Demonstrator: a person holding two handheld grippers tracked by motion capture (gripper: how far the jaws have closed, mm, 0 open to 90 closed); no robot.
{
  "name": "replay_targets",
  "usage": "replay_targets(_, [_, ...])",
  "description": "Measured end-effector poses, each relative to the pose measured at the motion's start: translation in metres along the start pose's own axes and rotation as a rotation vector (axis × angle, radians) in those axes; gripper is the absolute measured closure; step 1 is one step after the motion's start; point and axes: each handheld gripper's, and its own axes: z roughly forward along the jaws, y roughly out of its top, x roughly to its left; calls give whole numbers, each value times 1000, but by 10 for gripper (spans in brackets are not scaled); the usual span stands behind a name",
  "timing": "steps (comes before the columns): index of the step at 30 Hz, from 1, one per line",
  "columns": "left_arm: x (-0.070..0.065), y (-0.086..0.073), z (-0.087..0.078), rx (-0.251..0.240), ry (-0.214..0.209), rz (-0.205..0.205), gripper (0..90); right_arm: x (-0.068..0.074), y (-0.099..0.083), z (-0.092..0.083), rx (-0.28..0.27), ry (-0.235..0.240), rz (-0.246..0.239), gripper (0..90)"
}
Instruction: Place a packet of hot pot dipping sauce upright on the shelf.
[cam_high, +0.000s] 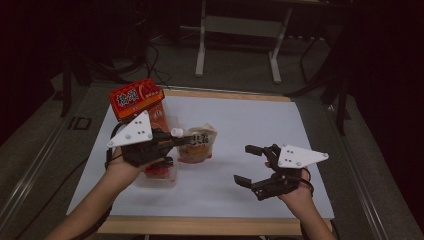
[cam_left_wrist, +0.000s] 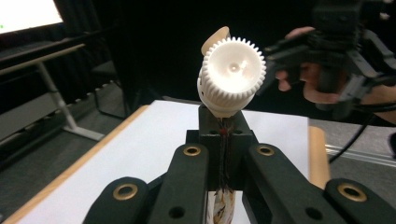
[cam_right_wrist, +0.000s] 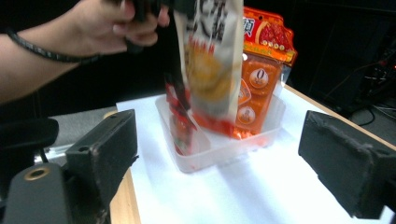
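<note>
A spouted snack pouch (cam_high: 198, 145) with a white toothed cap (cam_left_wrist: 232, 74) hangs from my left gripper (cam_high: 170, 141), which is shut on the neck just below the cap. In the right gripper view the pouch (cam_right_wrist: 212, 65) dangles over a clear plastic tray (cam_right_wrist: 219, 156). The tray holds an upright orange pack (cam_right_wrist: 264, 56) and a red packet (cam_right_wrist: 182, 126). My right gripper (cam_high: 245, 164) stands open to the right of the pouch, with nothing between its wide-set jaws. The left gripper (cam_left_wrist: 223, 126) has its jaws pressed together.
A white sheet (cam_high: 240, 120) covers the wooden table (cam_high: 200, 225). The clear tray (cam_high: 167, 176) sits partly under my left hand, with the orange pack (cam_high: 136, 97) at its far end. A metal table frame (cam_high: 240, 30) stands on the floor beyond.
</note>
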Motion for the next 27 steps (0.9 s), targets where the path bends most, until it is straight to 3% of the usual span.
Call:
replay_targets(5, [20, -5, -11, -17, 50, -12, 895, -2, -5, -1, 1, 12, 13, 115])
replay_targets(11, [41, -19, -22, -30, 73, -29, 895, -3, -10, 1, 9, 17, 8, 116])
replay_targets(21, [62, -51, -37, -15, 128, -42, 895, -4, -15, 4, 24, 16, 13, 131])
replay_targets(27, [67, -66, -40, 3, 124, -67, 895, -5, -17, 6, 33, 20, 15, 131])
